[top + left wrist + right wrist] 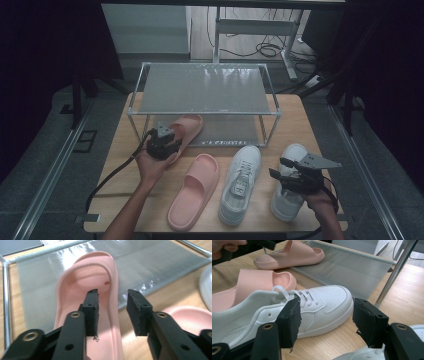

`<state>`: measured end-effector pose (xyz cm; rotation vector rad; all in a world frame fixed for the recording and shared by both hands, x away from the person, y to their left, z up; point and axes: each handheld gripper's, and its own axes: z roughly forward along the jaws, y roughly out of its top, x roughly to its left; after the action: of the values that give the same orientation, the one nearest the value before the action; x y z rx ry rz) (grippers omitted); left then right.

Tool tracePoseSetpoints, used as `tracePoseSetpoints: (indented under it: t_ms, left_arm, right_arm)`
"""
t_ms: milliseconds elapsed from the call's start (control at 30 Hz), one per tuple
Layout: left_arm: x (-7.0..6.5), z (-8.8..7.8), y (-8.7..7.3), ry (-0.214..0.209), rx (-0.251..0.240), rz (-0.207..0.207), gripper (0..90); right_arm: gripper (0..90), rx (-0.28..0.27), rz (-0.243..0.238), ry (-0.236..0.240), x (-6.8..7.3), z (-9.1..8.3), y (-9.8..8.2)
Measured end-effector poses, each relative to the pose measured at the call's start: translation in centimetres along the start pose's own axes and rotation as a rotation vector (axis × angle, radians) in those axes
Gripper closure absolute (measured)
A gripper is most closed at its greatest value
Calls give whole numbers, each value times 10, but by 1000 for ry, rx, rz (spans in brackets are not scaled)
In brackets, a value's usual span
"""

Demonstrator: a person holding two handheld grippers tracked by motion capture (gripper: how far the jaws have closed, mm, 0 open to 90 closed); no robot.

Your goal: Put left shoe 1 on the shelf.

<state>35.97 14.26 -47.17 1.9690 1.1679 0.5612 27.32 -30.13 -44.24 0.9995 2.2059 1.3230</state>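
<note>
Altogether two pink slippers (pixel 186 131), two white sneakers (pixel 241 182); both grippers' jaws apart, empty.

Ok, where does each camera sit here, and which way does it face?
High view: above the person's side, looking forward and down at the table; both forearms and tongs show.
Left gripper view: rides the left tongs, facing the pink slipper half on the rack's lower shelf.
Right gripper view: rides the right tongs, facing the white sneaker.
All share that slipper and the rack.
</note>
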Motion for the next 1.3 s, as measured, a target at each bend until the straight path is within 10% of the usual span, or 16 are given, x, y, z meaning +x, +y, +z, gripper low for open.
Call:
tracePoseSetpoints:
  t_ms: [533, 1300]
  left_arm:
    - [14, -45, -50, -28, 47, 48, 883]
    - [19, -31, -71, -22, 133, 89, 900]
  right_arm:
    - [398, 5, -3, 1, 1, 1, 0]
    - [398, 8, -3, 0, 2, 2, -1]
